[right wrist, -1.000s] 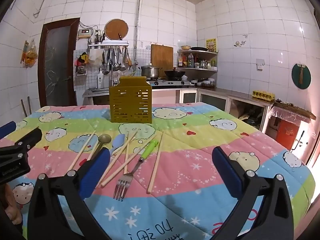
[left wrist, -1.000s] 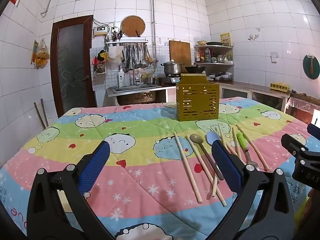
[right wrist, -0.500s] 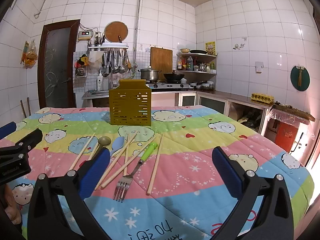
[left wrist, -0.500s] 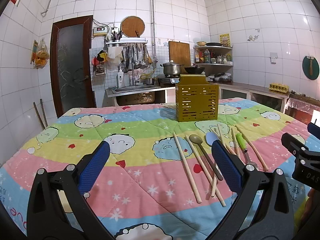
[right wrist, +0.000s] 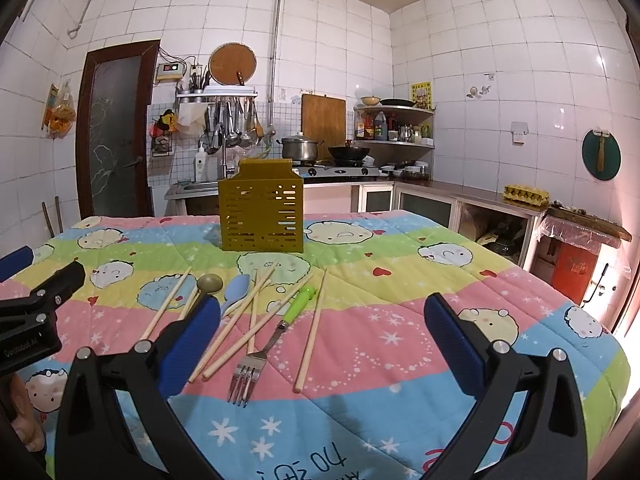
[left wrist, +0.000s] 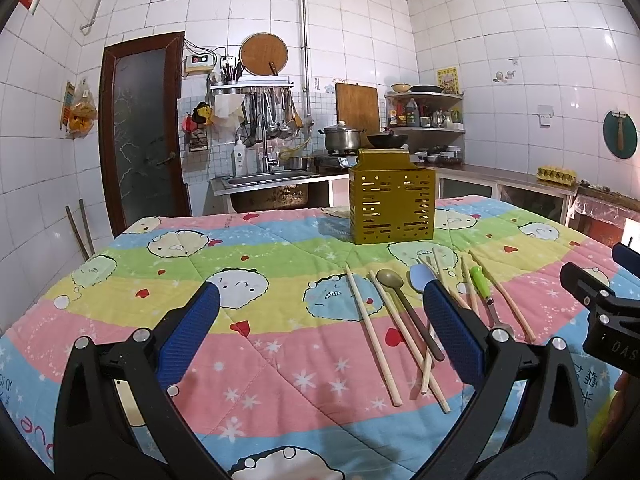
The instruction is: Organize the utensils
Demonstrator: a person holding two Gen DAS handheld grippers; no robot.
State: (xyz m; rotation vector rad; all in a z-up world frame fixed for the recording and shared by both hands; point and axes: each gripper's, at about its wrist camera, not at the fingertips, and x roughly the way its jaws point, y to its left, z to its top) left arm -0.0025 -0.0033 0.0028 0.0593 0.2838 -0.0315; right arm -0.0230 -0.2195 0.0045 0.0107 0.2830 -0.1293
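Observation:
A gold perforated utensil holder (left wrist: pixel 391 213) stands upright on the quilted table; it also shows in the right wrist view (right wrist: pixel 262 216). In front of it lie several wooden chopsticks (left wrist: pixel 371 334), a dark spoon (left wrist: pixel 391 281), a light blue spoon (right wrist: pixel 237 288) and a green-handled fork (right wrist: pixel 280 326). My left gripper (left wrist: pixel 326 334) is open and empty, hovering near the table's front, left of the utensils. My right gripper (right wrist: pixel 322 342) is open and empty, above the front of the table with the fork and chopsticks between its fingers in view.
The table carries a colourful cartoon quilt (left wrist: pixel 256 248). Behind it are a sink (left wrist: pixel 264 184), a stove with a pot (left wrist: pixel 344 138) and wok, shelves and a brown door (left wrist: pixel 140 132). A counter with an egg tray (right wrist: pixel 524 192) runs along the right wall.

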